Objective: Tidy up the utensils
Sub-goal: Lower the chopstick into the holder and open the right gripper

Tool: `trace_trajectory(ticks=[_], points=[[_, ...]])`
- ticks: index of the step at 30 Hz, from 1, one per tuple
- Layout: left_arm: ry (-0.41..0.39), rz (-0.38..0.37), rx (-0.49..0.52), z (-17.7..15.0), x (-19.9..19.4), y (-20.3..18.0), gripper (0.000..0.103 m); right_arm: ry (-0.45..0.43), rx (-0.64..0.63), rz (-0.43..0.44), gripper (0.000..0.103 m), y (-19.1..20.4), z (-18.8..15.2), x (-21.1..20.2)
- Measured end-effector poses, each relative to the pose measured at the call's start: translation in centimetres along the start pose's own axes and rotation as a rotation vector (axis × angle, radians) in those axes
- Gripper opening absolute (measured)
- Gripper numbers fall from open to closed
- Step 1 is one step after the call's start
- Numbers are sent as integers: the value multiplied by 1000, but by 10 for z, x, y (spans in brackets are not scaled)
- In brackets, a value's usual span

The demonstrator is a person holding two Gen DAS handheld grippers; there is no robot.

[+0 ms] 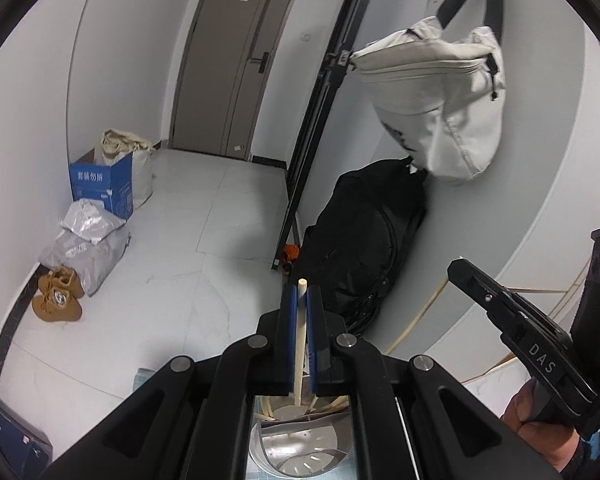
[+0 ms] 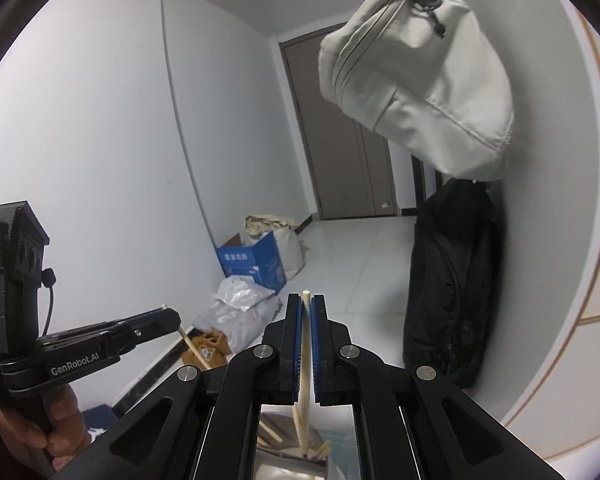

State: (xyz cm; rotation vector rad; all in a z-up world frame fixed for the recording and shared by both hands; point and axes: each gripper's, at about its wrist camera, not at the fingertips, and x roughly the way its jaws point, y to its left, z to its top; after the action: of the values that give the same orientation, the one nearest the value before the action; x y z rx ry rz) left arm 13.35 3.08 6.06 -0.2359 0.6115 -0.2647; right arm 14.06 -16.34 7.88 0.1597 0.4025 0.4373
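Note:
My left gripper (image 1: 301, 300) is shut on a pale wooden chopstick (image 1: 299, 344) that runs down into a shiny metal utensil holder (image 1: 296, 448) below the jaws. My right gripper (image 2: 307, 308) is shut on another wooden chopstick (image 2: 305, 360) whose lower end sits in the metal holder (image 2: 288, 464) with several other chopsticks (image 2: 272, 434). In the left wrist view the right gripper (image 1: 460, 270) shows at the right with its chopstick (image 1: 420, 312). In the right wrist view the left gripper (image 2: 172, 318) shows at the left with its chopstick (image 2: 192, 344).
A white bag (image 1: 436, 92) hangs on the curved wall above a black backpack (image 1: 360, 240). A blue box (image 1: 102, 184), grey parcels (image 1: 88, 240) and brown boots (image 1: 58, 296) lie on the tiled floor at the left. A grey door (image 1: 228, 60) stands behind.

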Motion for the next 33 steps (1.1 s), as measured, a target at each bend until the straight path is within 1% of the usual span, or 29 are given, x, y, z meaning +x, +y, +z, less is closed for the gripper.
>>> trace_trajectory(ticks=[7,12,14,21,28,33], points=[[30,5,-9,-13,18,11,1,42,-50,-14,3,6,-10,19],[58,3,0,-18,26,12,1,86,-74,-13,3,11,-24,30],[70,-10,5,-18,27,14,1,104,-81,-14,3,13,-30,34],[115,-24,9,-21,32,16,1,171,-84,7,3,16,-46,47],[141,-37,35,-26,35,9,1,223,-92,19,3,18,-60,56],[159,-52,19,-29,33,11,1,257,-75,30,4,14,-69,63]])
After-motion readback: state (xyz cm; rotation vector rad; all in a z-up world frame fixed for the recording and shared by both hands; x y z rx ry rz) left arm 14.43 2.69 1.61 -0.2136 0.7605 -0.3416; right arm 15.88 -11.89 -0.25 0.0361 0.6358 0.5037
